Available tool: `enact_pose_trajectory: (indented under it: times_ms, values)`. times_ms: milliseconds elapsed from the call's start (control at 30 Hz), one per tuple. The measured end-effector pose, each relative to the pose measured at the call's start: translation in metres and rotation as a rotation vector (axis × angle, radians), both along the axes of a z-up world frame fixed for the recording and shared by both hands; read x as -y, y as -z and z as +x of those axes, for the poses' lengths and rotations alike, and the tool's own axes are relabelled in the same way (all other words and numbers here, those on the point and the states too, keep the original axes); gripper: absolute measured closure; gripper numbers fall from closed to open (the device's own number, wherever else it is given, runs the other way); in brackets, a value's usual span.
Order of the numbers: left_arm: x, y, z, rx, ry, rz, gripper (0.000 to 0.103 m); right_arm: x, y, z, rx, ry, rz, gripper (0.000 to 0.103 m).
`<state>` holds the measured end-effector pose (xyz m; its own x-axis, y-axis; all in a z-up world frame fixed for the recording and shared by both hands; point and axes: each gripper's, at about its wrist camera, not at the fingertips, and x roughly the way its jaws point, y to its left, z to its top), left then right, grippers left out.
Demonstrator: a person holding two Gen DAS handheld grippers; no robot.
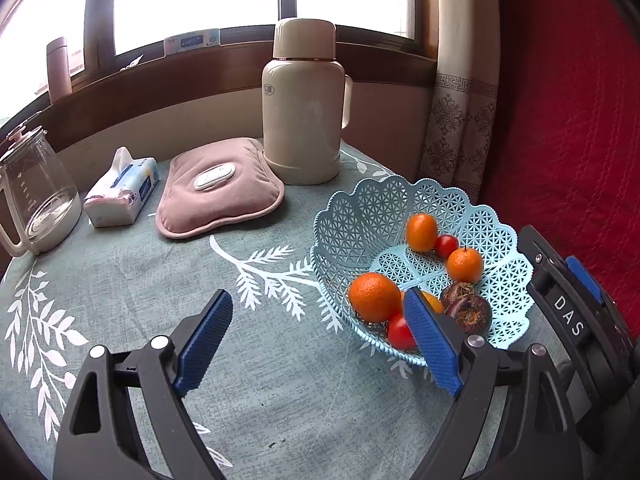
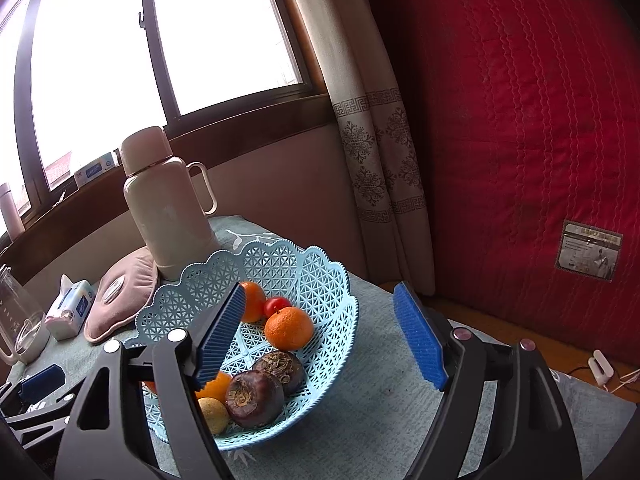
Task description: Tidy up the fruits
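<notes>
Left wrist view: the left gripper (image 1: 318, 334) stands wide open and empty above the tablecloth (image 1: 160, 280), its right pad just in front of the basket (image 1: 360, 208) rim. The fruit — oranges (image 1: 374, 297), tomatoes (image 1: 400, 333) and two dark round pieces (image 1: 468, 312) — all lies in the basket; no fruit shows on the cloth. Judged step: placing is complete or nearly so. Next move: check for stray fruit, then draw clear.

Right wrist view: the right gripper (image 2: 320, 340) is also open and empty — its left pad overlaps the basket (image 2: 328, 280), touching nothing visible.

Pale blue lattice basket (image 1: 348, 224) upright on table, oranges (image 1: 374, 297), tomatoes (small) inside
</notes>
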<state>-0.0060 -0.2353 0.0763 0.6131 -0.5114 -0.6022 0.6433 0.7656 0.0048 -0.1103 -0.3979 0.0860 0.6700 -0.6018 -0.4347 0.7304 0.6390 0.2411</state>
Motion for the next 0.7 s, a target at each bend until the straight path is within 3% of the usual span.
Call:
enact_pose_trajectory:
  times_ms: [533, 700]
  values:
    - [-0.028, 0.005, -0.011, 0.000, -0.057, -0.001, 0.016, -0.002, -0.004, 0.008, 0.003, -0.025, -0.030, 0.024]
    - [-0.041, 0.004, -0.016, -0.004, -0.076, -0.016, 0.016, -0.009, -0.008, 0.010, -0.010, -0.090, -0.015, 0.024]
